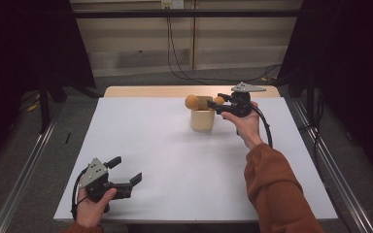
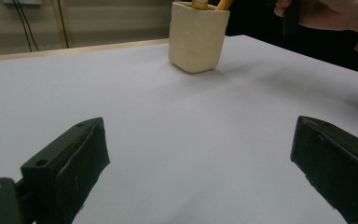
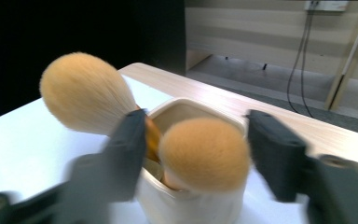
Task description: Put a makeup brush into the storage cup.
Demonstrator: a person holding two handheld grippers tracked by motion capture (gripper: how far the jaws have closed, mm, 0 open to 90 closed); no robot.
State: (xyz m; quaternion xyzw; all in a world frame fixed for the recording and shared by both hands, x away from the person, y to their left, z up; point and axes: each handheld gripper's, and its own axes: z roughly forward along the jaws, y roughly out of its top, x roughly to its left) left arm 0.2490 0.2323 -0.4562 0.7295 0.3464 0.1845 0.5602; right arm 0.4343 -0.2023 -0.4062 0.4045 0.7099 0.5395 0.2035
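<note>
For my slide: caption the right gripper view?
Open right gripper at a cream cup holding two brushes.

Rust-orange sleeve (image 1: 278, 187); each black hand-held gripper (image 1: 126, 174) carries a grey three-cornered plate and black cable

The cup (image 1: 202, 120) is cream, and both brushes (image 3: 204, 151) in it have orange-tan bristles. The table (image 1: 175, 155) is plain white with a pale wood far edge, the grippers (image 1: 122, 175) black, and the sleeve (image 1: 279, 189) rust-brown.
</note>
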